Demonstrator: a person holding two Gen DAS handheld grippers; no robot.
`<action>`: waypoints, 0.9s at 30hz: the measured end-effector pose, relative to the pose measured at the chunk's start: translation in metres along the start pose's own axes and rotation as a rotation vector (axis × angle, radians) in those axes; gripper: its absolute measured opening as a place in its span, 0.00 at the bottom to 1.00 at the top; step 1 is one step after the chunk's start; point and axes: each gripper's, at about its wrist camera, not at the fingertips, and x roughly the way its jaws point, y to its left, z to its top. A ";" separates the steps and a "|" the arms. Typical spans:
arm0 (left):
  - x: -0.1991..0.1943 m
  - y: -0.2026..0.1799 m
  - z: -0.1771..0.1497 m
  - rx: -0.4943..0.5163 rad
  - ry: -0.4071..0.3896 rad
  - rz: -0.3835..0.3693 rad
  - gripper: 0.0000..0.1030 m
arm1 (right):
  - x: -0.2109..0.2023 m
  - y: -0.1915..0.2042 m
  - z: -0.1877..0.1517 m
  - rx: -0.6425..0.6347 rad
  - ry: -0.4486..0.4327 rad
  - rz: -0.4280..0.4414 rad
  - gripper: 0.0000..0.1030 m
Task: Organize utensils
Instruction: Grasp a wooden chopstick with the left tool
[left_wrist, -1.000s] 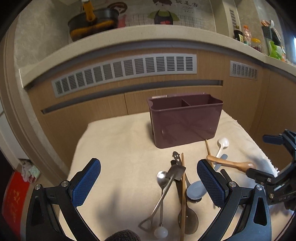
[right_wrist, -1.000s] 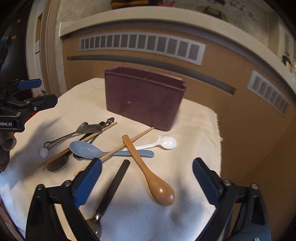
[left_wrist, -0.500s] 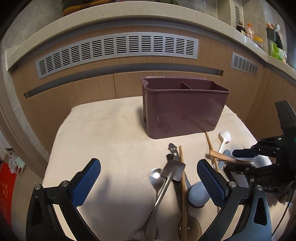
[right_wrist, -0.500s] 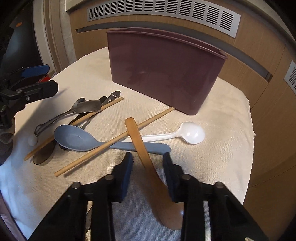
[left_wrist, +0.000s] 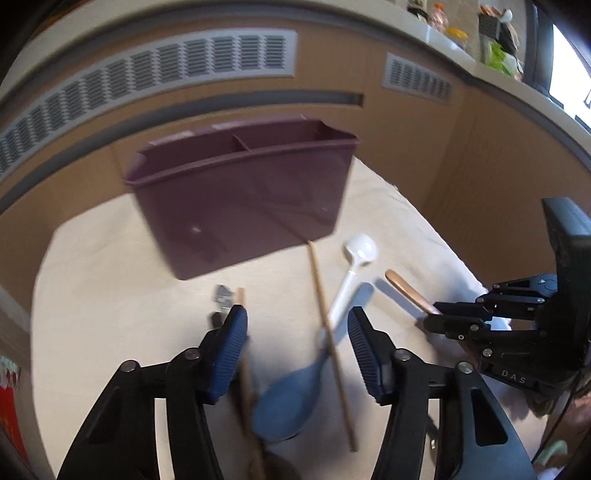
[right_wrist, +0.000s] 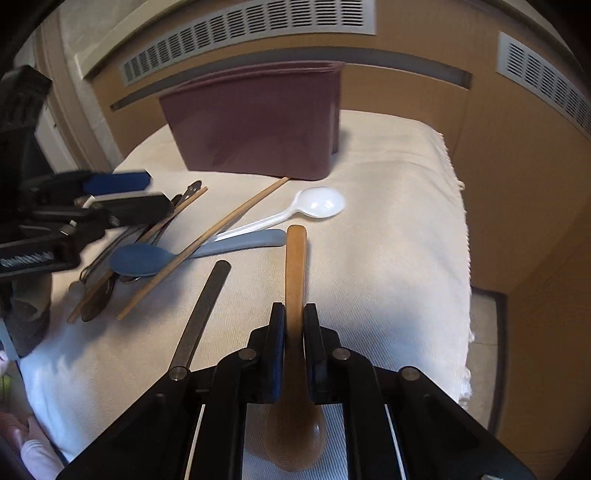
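So I'm pinching the wooden spoon (right_wrist: 295, 258) low on its handle, just above the bowl, with the right gripper (right_wrist: 294, 332), pads pressed tight on both sides, because that thick neck is giving me a firm hold for a lift toward the maroon caddy (right_wrist: 255, 122) standing behind the pile. My left gripper (left_wrist: 295, 343) is straddling the blue spoon (left_wrist: 291, 398) and a chopstick (left_wrist: 328, 325), its jaws just closing but not yet pressing, both still lying on the cream cloth (right_wrist: 388, 240). The white spoon (right_wrist: 317, 203) is resting near the caddy's foot
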 end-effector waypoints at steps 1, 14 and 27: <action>0.006 -0.005 0.002 0.006 0.026 -0.008 0.49 | -0.003 -0.002 -0.001 0.018 -0.007 0.008 0.08; 0.035 -0.028 0.001 0.037 0.207 -0.014 0.07 | 0.000 -0.007 -0.007 0.077 -0.045 0.017 0.09; 0.013 -0.031 -0.038 0.065 0.260 -0.028 0.08 | 0.009 -0.003 0.001 0.075 -0.001 0.015 0.10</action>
